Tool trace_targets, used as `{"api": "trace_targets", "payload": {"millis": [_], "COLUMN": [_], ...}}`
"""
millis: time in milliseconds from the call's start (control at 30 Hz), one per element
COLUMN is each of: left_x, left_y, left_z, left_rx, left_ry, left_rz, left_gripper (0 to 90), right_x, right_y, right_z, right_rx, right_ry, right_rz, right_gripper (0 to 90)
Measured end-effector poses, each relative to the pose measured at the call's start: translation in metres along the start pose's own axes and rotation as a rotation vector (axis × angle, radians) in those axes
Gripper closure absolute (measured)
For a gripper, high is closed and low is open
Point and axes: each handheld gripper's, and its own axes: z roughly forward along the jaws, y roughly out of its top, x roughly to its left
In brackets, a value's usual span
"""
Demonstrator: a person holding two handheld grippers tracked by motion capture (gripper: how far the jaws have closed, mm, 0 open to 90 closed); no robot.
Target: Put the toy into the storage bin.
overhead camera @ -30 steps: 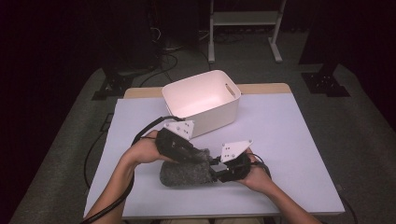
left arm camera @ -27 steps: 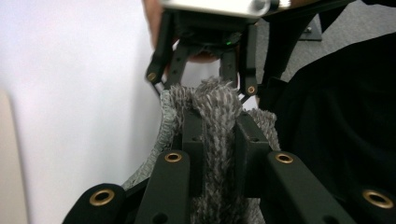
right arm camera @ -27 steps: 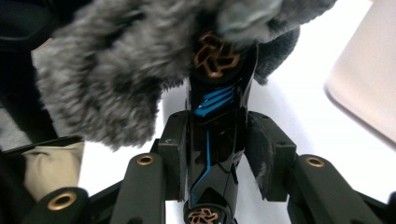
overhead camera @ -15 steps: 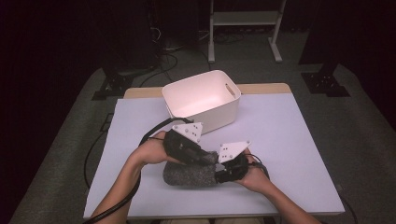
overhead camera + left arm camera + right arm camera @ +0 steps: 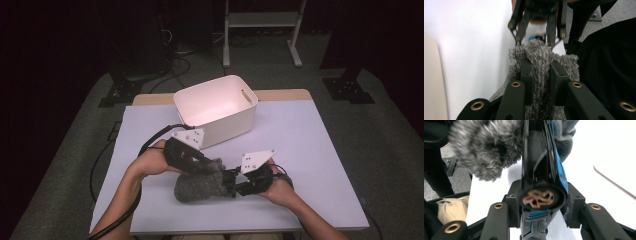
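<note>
Seen from the high view: a fuzzy grey cover (image 5: 197, 186) lying on the surface (image 5: 310, 150), just in front of a white bin (image 5: 216, 111), between both hands. In the left gripper view: left hand-held gripper (image 5: 541, 75) pinched tight on the fuzzy grey cover (image 5: 541, 55). In the right gripper view: right hand-held gripper (image 5: 541, 207) clamped around a black and blue handle (image 5: 541, 182) poking out of the fuzz.

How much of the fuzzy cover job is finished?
Done so far: both grippers have hold. The left gripper pinches the grey furry cover; the right gripper clamps the end of the black and blue tube sticking out of it. In hand: the cover sits over the tube. Left, probably: the white bin holds nothing yet.
</note>
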Motion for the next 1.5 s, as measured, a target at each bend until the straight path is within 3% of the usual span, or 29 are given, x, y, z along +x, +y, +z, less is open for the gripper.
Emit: {"api": "trace_targets", "payload": {"millis": [133,300,567,933,1000,1167,1300,1500], "left_x": [0.001,0.002,-0.003,0.0,0.0,0.001,0.002,0.004], "left_y": [-0.007,-0.008,0.012,0.03,0.028,0.008,-0.009,-0.016], "left_z": [0.007,0.007,0.0,0.014,0.011,0.006,0.014,0.033], "left_rx": [-0.027,-0.039,-0.029,-0.015,-0.02,-0.008,-0.013,-0.036], "left_ry": [-0.022,-0.02,-0.014,-0.033,-0.026,-0.013,-0.027,-0.058], "left_rz": [-0.024,-0.026,0.02,0.056,0.057,0.005,-0.031,-0.044], "left_gripper": [76.2,76.2,76.2,76.1,75.8,75.7,75.6,75.2], "right_x": [-0.001,0.0,0.002,0.001,0.0,-0.002,-0.003,0.0], "right_y": [-0.001,-0.002,0.005,0.002,0.002,-0.001,-0.004,-0.002], "right_z": [-0.004,-0.004,0.007,0.005,0.004,-0.002,-0.01,-0.017], "right_rx": [0.01,0.008,0.0,-0.009,-0.01,-0.004,0.015,0.069], "right_ry": [-0.004,-0.007,-0.003,0.002,0.001,0.0,-0.001,-0.014], "right_rz": [0.003,0.012,-0.005,0.014,0.02,0.026,0.031,0.0], "right_gripper": [55.9,55.9,55.9,55.9,56.0,55.9,55.9,56.0]}}
